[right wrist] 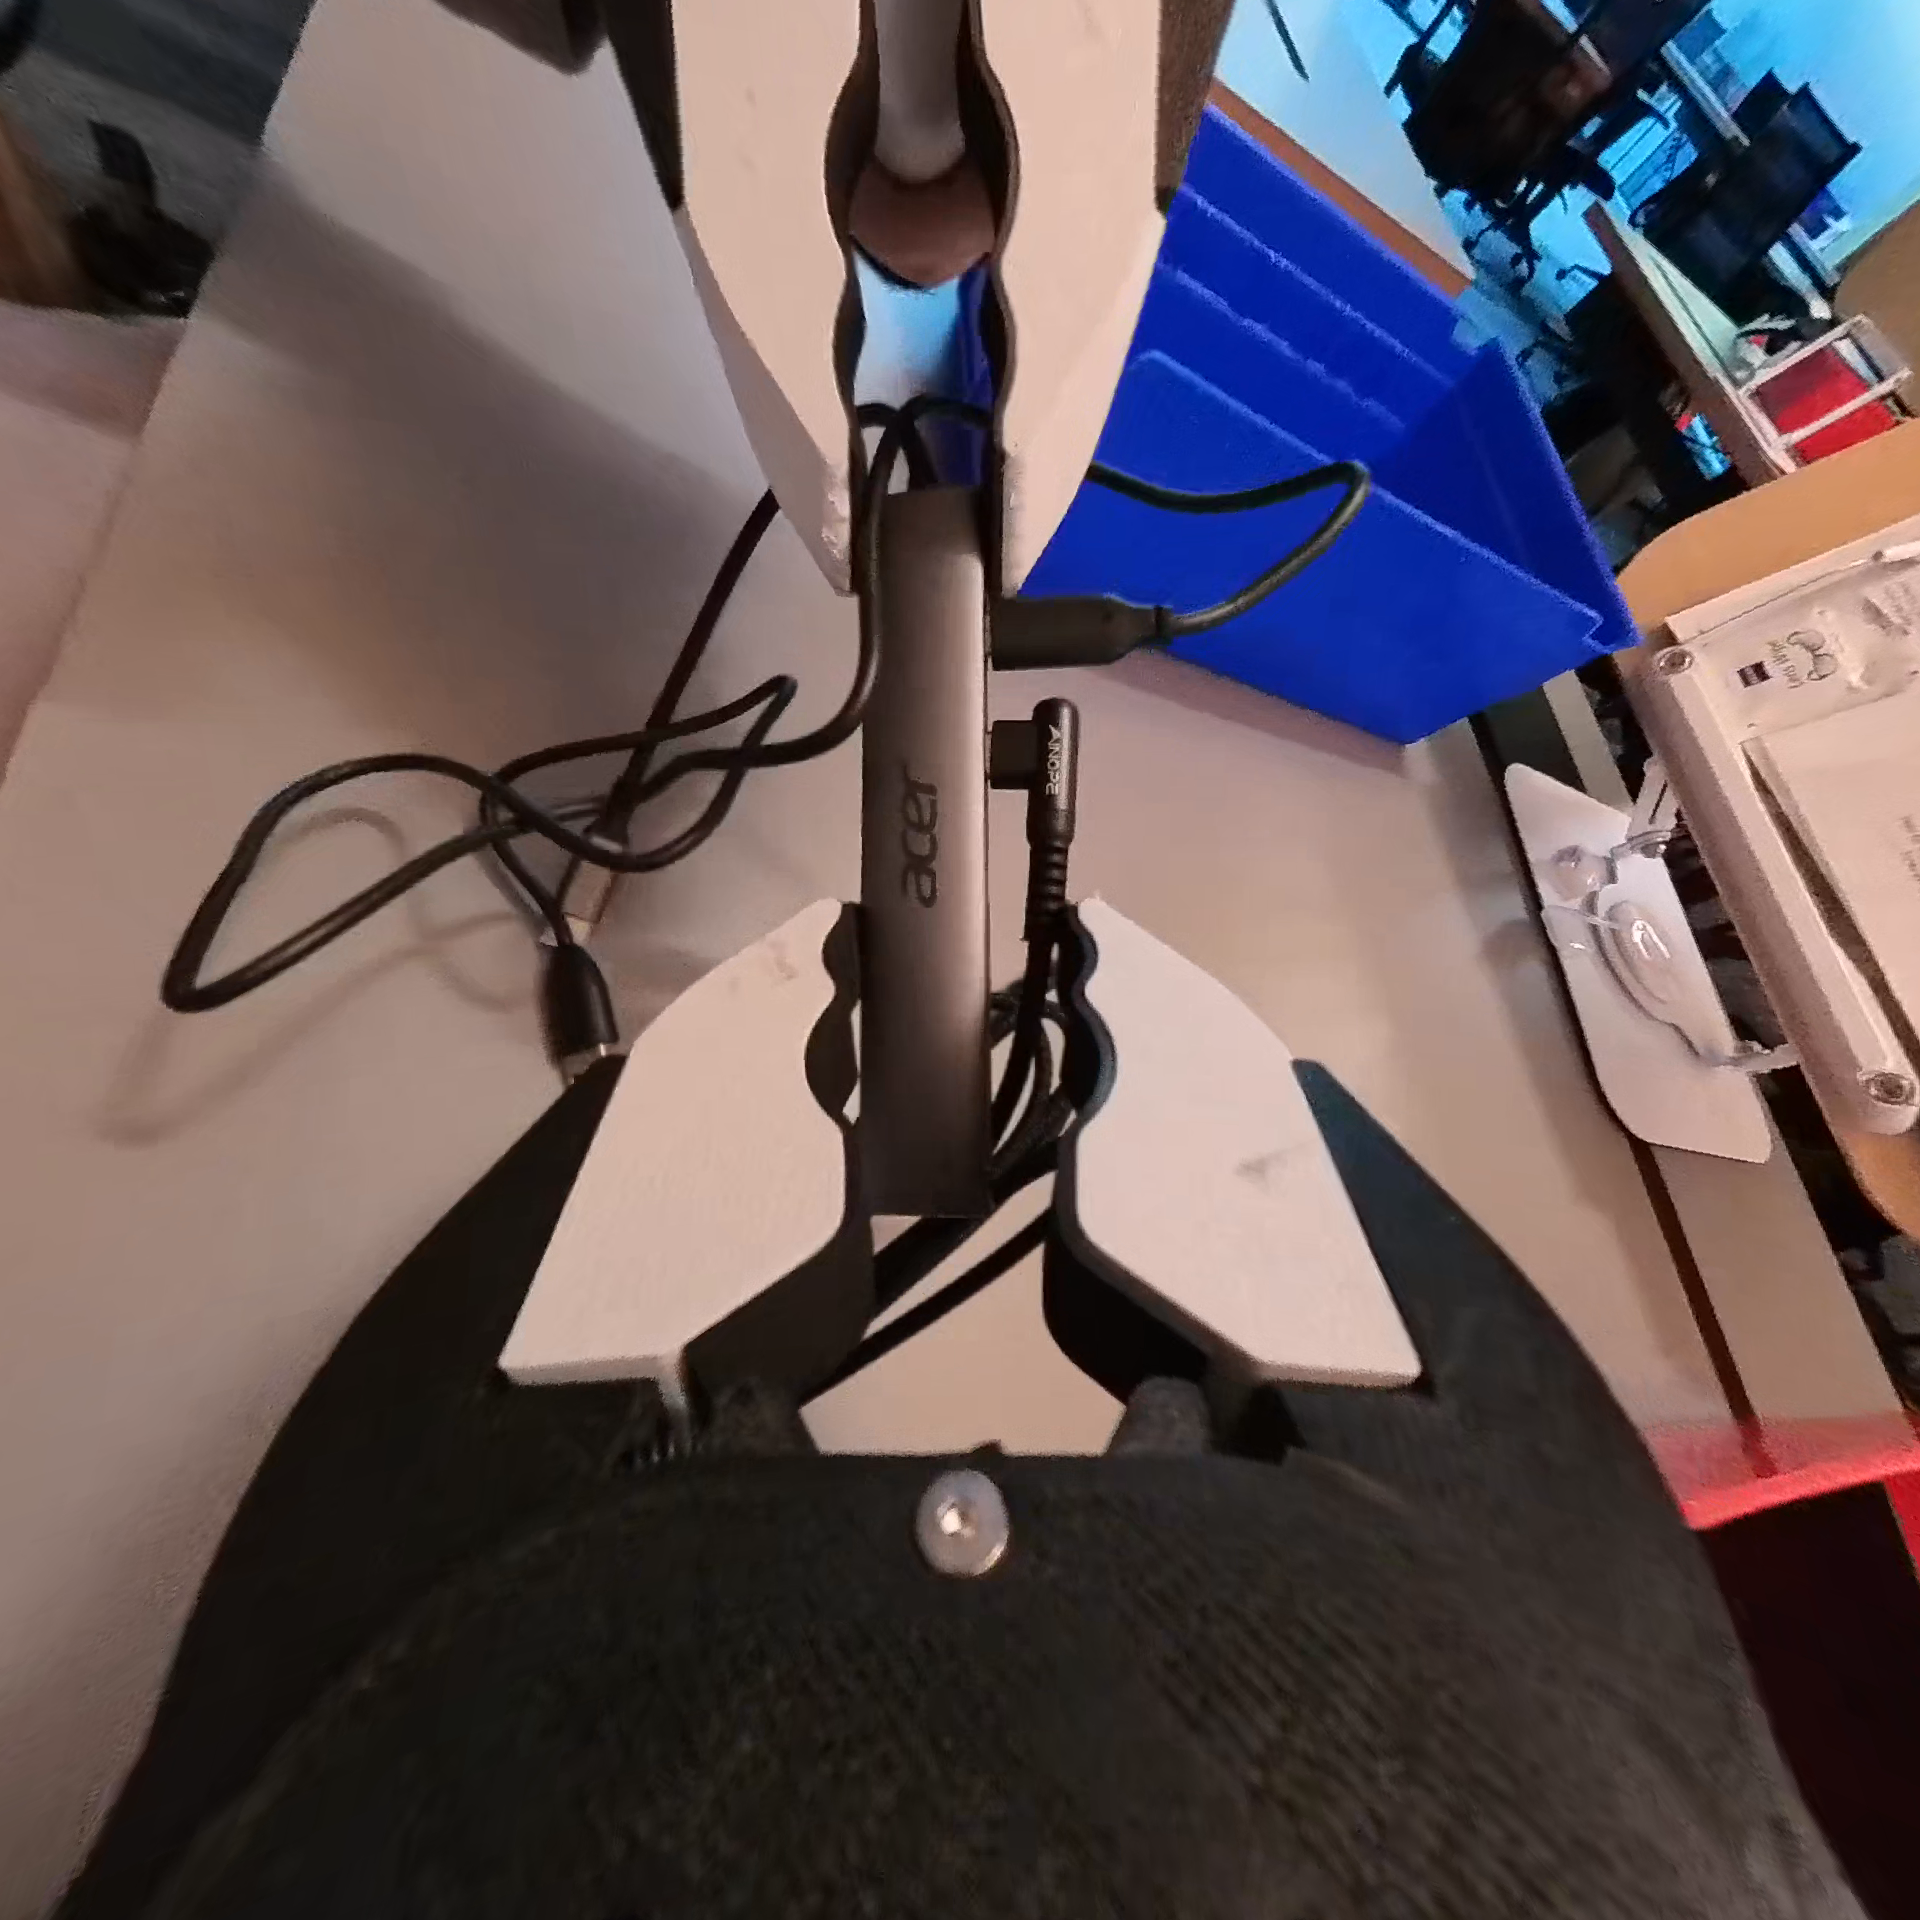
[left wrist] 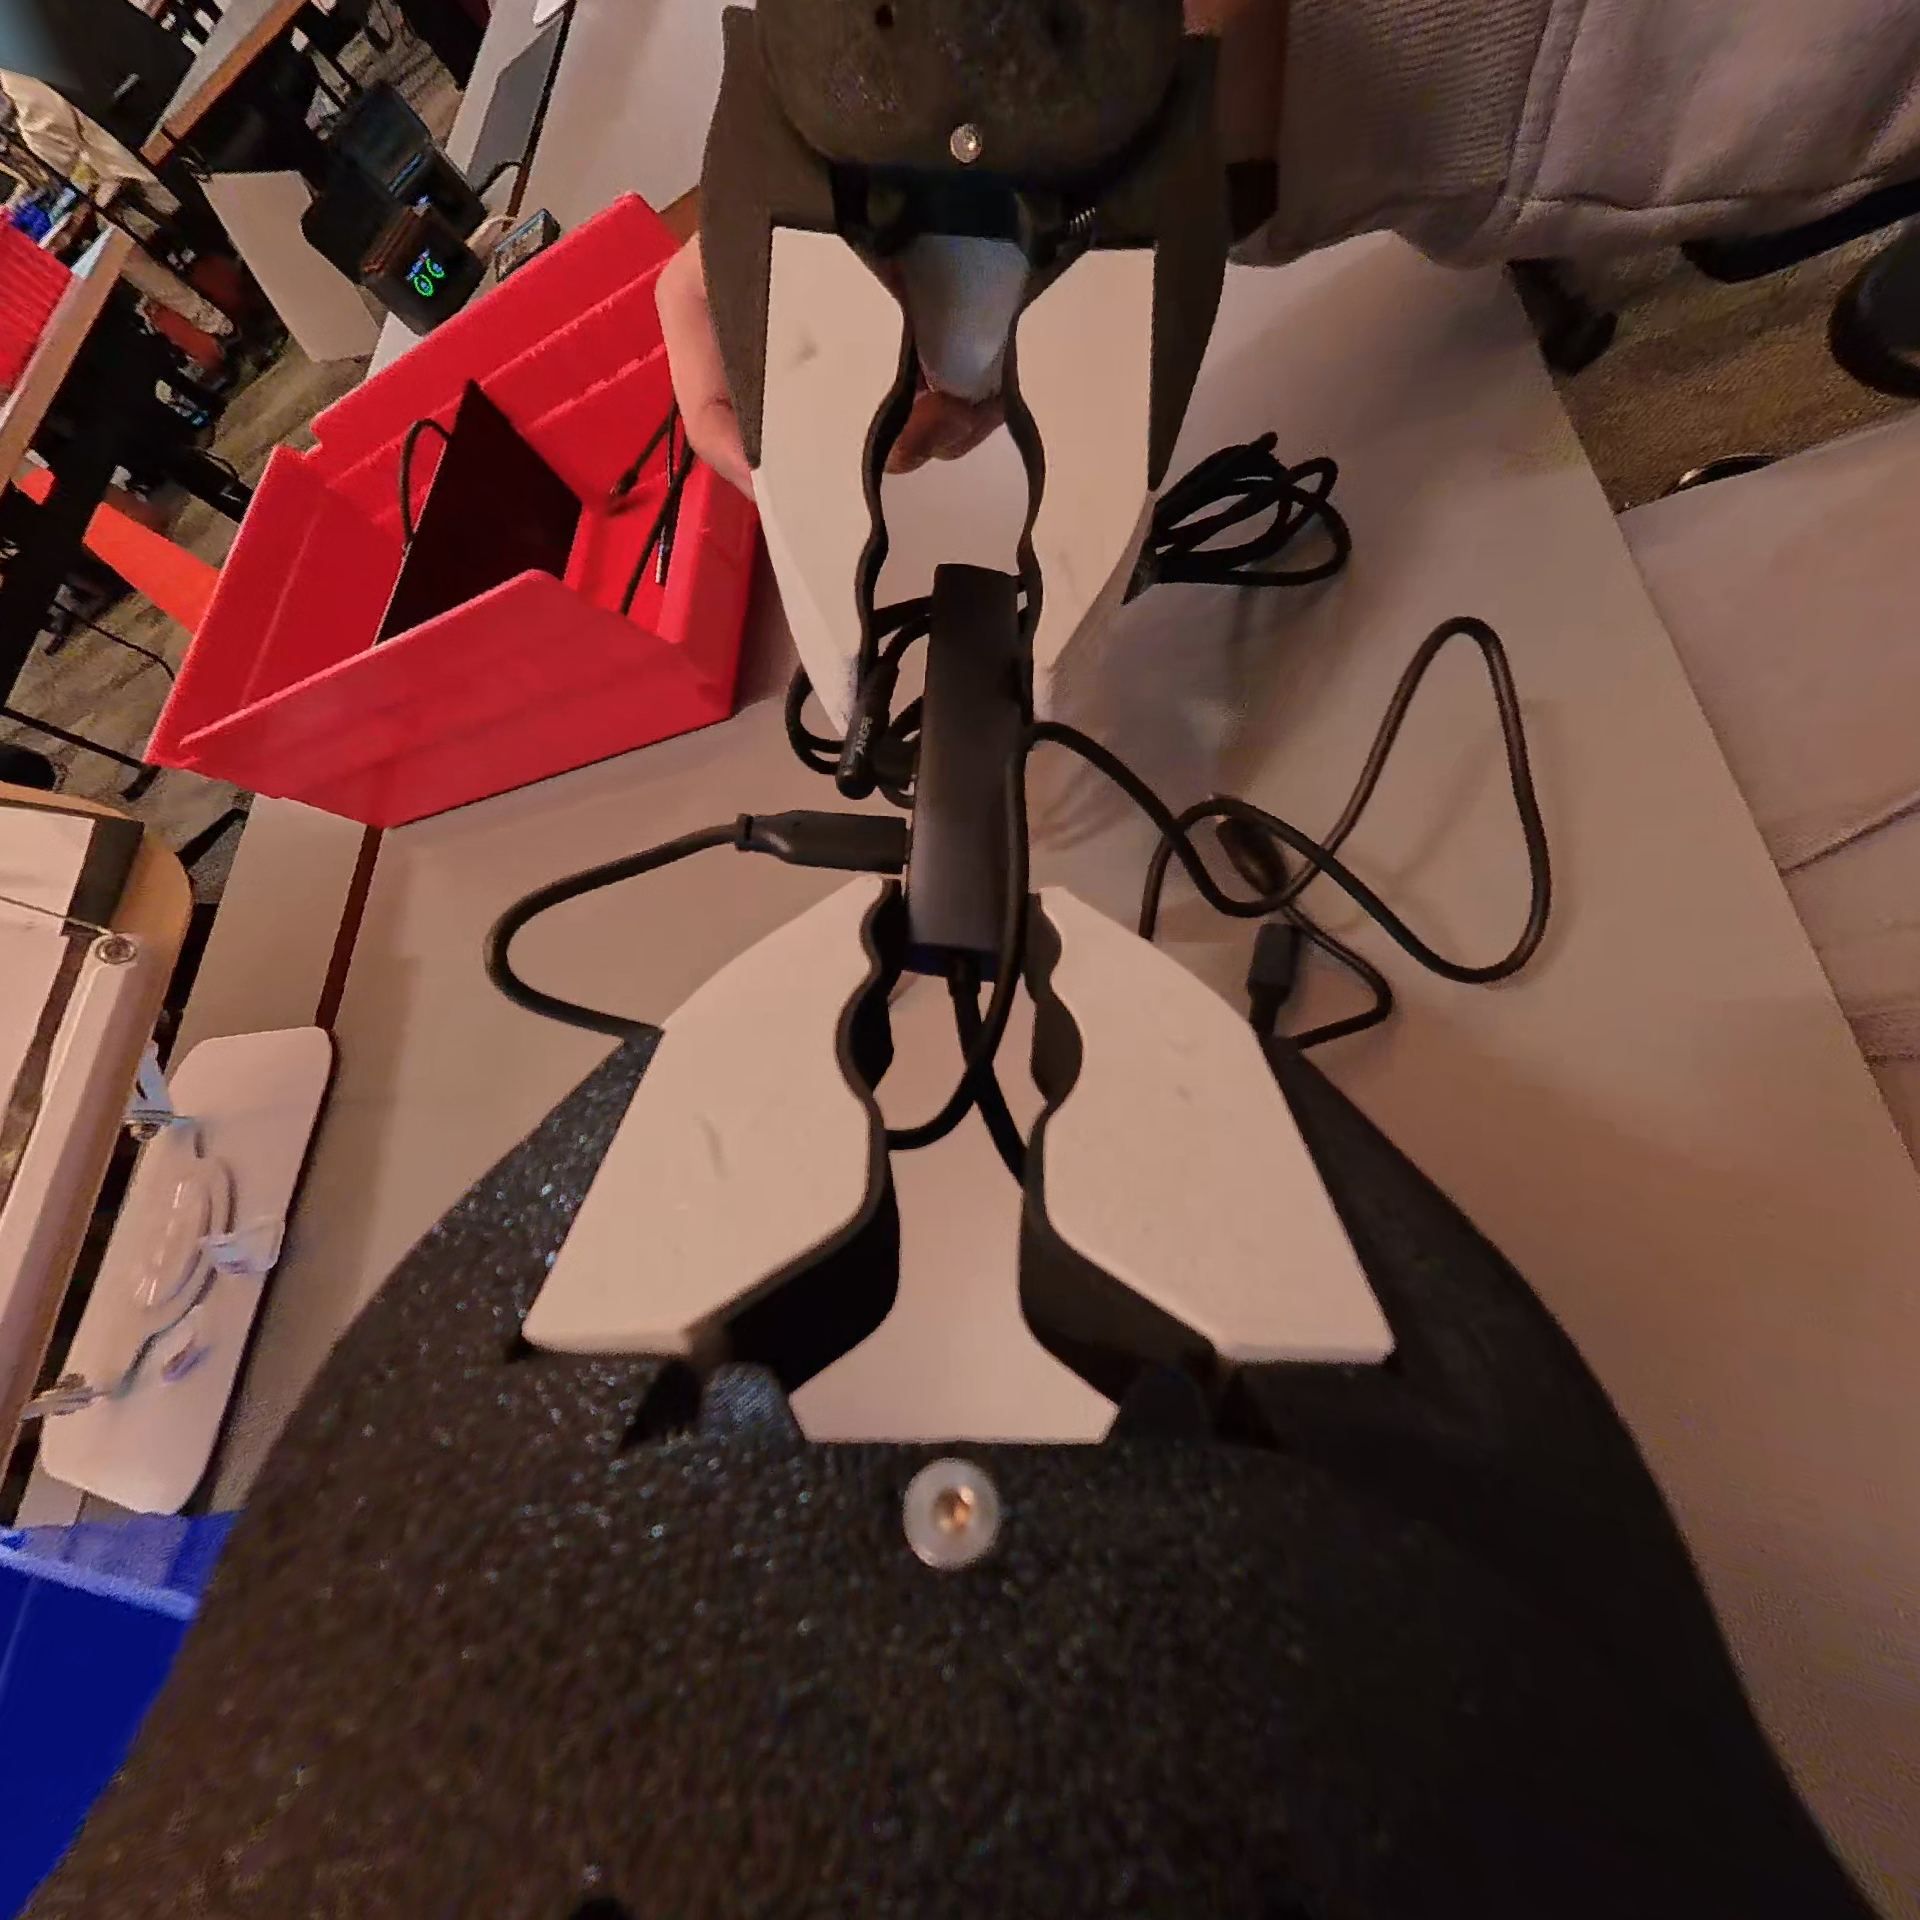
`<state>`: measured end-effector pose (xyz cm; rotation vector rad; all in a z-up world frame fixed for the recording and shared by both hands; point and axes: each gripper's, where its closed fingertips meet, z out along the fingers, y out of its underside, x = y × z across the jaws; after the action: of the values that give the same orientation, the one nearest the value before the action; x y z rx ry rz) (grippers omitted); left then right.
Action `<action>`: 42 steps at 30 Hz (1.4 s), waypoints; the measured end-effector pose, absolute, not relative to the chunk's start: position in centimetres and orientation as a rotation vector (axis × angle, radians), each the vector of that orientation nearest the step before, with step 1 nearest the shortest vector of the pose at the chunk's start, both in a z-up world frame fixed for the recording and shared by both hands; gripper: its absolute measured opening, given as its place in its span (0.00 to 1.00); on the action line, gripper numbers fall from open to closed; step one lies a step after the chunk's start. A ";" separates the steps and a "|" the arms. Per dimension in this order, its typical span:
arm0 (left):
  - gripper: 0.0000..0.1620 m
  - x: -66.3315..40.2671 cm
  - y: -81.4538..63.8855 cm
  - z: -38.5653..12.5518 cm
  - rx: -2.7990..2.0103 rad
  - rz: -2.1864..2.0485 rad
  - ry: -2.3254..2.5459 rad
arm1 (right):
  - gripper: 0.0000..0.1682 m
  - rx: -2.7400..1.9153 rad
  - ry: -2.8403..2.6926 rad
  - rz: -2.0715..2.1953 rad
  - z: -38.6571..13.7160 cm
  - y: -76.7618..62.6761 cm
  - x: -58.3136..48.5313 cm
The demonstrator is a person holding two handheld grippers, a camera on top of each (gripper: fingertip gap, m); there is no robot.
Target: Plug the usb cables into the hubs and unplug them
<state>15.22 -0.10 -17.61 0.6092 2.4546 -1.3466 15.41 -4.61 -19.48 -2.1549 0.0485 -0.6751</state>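
I am pinching the slim grey USB hub (right wrist: 923, 831) at both ends, left gripper (left wrist: 961, 914) and right gripper (right wrist: 961, 925) facing, steadying it above the table (right wrist: 395, 582) with two black plugs (right wrist: 1070, 629) seated.

Your hub (right wrist: 923, 935) looks like brushed grey metal with a soft satin sheen. The angled plug's cable (right wrist: 1044, 904) is braided; the straight cable (right wrist: 1247, 582) is smooth, rubbery black. Your grippers' fingers (left wrist: 727, 1164) are matt white plastic on rough, speckled black bodies. The table (left wrist: 1455, 1247) is smooth and matt, and both bins (right wrist: 1351, 499) (left wrist: 468, 675) are plain moulded plastic.
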 end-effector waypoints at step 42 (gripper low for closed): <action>0.27 17.2 -6.4 -19.7 0.436 -1.991 2.425 | 0.03 -1.583 0.765 -0.220 -20.0 -10.3 15.1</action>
<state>17.15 -6.42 -19.68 0.4360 2.4254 -1.9912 15.09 -10.28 -20.05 -1.5830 0.7653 -0.2196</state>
